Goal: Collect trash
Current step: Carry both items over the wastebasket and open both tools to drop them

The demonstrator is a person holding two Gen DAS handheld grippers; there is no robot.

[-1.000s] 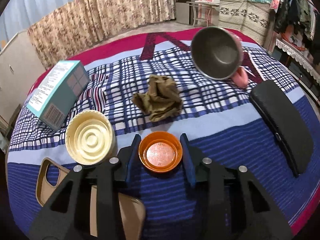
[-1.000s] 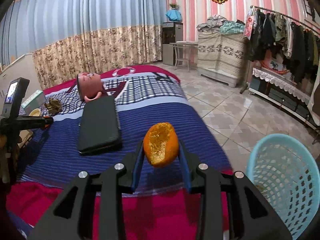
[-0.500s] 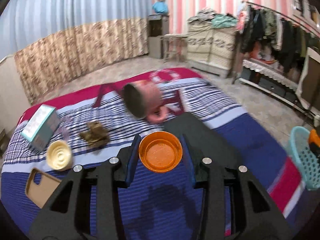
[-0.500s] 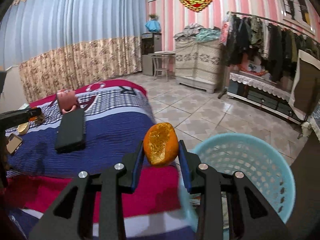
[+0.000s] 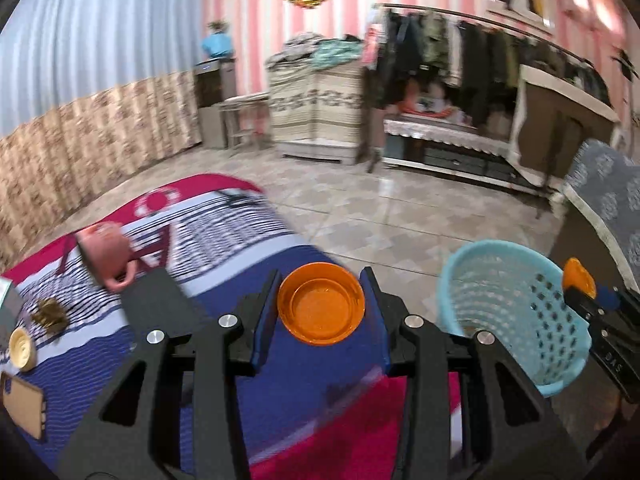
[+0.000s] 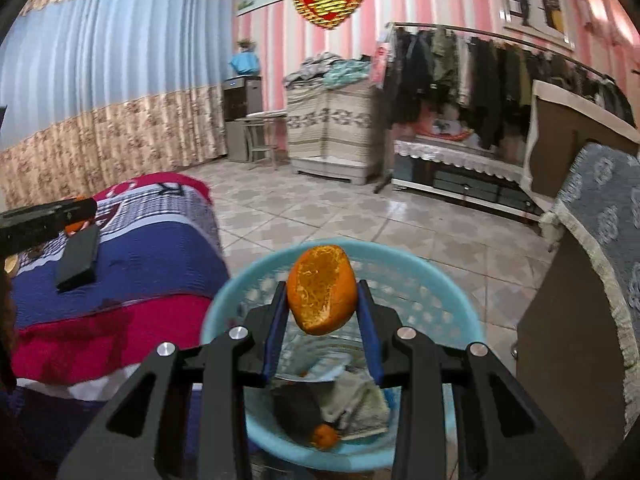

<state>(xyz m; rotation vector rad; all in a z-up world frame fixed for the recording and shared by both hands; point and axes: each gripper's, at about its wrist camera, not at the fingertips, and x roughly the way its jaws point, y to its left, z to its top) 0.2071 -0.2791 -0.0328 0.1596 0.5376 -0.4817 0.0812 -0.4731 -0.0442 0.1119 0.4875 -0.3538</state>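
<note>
My left gripper point(image 5: 321, 312) is shut on an orange plastic lid point(image 5: 321, 305) and holds it in the air over the bed's right edge. A light blue mesh basket point(image 5: 516, 320) stands on the floor to its right. My right gripper point(image 6: 322, 312) is shut on an orange peel point(image 6: 322, 294) and holds it directly above the basket point(image 6: 452, 308), which holds several scraps. In the left wrist view the right gripper point(image 5: 588, 296) with the peel point(image 5: 578, 280) shows at the basket's far rim.
The bed point(image 5: 248, 412) carries a pink mug point(image 5: 106, 250), a black case point(image 5: 160, 308), a crumpled brown scrap point(image 5: 50, 314), a cream lid point(image 5: 22, 350) and a tan phone case point(image 5: 22, 404). A brown cabinet point(image 6: 560, 360) stands right of the basket. Tiled floor point(image 6: 360, 216) lies beyond.
Both grippers swung right, away from the bed. The left one lifted the orange lid off the bed toward the basket. The right one carried the peel over the basket.
</note>
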